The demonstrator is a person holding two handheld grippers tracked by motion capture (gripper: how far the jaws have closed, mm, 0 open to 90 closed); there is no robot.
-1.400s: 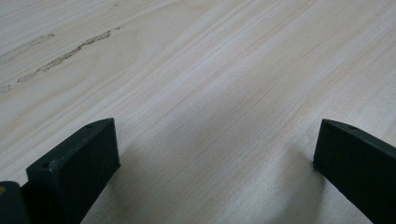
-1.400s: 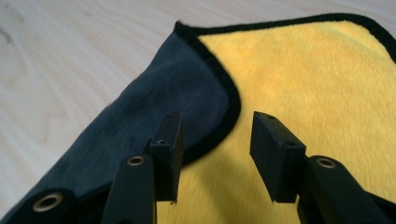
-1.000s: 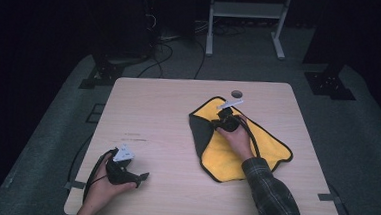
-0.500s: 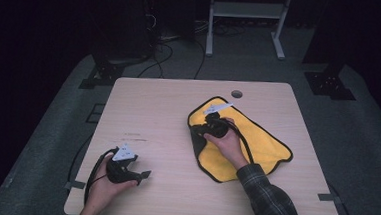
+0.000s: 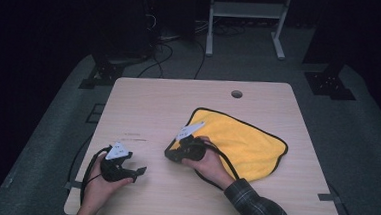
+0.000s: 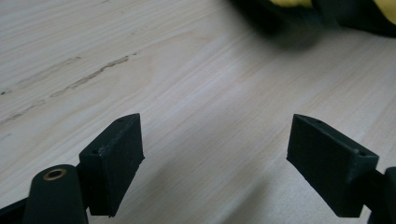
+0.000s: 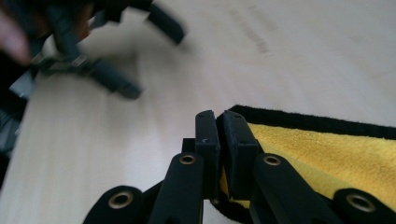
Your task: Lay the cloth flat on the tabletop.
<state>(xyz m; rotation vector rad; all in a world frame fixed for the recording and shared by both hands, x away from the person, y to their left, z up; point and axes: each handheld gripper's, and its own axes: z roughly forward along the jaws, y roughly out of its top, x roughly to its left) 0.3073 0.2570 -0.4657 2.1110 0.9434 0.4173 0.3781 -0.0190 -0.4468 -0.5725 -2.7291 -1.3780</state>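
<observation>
A yellow cloth (image 5: 246,141) with a black hem lies on the right half of the wooden table (image 5: 148,110). My right gripper (image 5: 169,154) is shut on the cloth's left corner, low over the table's middle. In the right gripper view its jaws (image 7: 219,135) pinch the black-edged corner of the cloth (image 7: 327,154). My left gripper (image 5: 139,171) rests at the front left, open. Its jaws have just been closing a little, and they (image 6: 217,163) stand apart with only bare wood between them. The right gripper view also catches the left gripper (image 7: 149,56), blurred, at the upper left.
A round cable hole (image 5: 236,94) sits near the table's far edge. A white metal stand (image 5: 244,10) and cables are on the floor behind. Bare wood lies between the two grippers and across the table's left half.
My right gripper has moved left and toward the front, pulling the cloth's corner with it. The turned-over dark flap has gone and the cloth lies flatter. My left hand has stayed in place.
</observation>
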